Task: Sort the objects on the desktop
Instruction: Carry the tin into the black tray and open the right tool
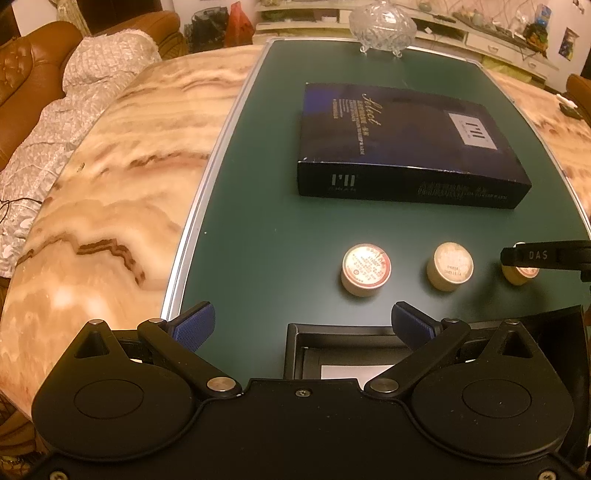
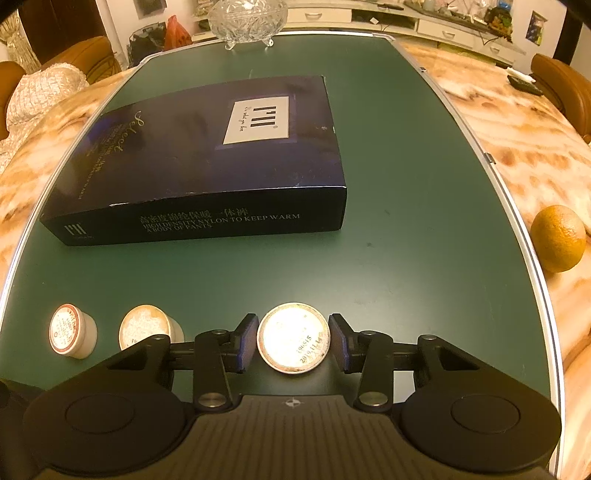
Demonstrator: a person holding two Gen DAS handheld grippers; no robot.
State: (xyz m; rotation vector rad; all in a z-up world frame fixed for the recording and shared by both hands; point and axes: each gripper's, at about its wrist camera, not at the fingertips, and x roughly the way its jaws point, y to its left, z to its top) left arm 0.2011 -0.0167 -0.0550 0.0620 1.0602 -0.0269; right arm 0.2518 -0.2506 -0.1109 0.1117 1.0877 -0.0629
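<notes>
Right gripper (image 2: 293,341) clamped on rightmost small round container (image 2: 293,338), blue pads (image 2: 246,341) against both its sides, foil lid facing up with a printed date. Container sits on green mat (image 2: 406,221), near the front edge. Two more small containers in the same row to the left: middle one (image 2: 146,326) partly behind the gripper linkage, far-left one (image 2: 70,334) with red-ringed lid, each apart from the next.

Left gripper (image 1: 303,325) wide open, nothing between the jaws, hanging over the mat's front-left area. Black tray (image 1: 295,350) just below its right finger, white patch inside, mostly hidden by the gripper body.

Dark blue box (image 2: 207,162) lying flat mid-mat, behind the container row, well apart from it. Glass bowl (image 2: 245,18) with lid at the mat's far edge. Orange (image 2: 557,238) off the mat to the right, on marble tabletop (image 2: 517,147). Brown leather sofa (image 1: 22,66) with a white quilted cover beyond the table on the left.
</notes>
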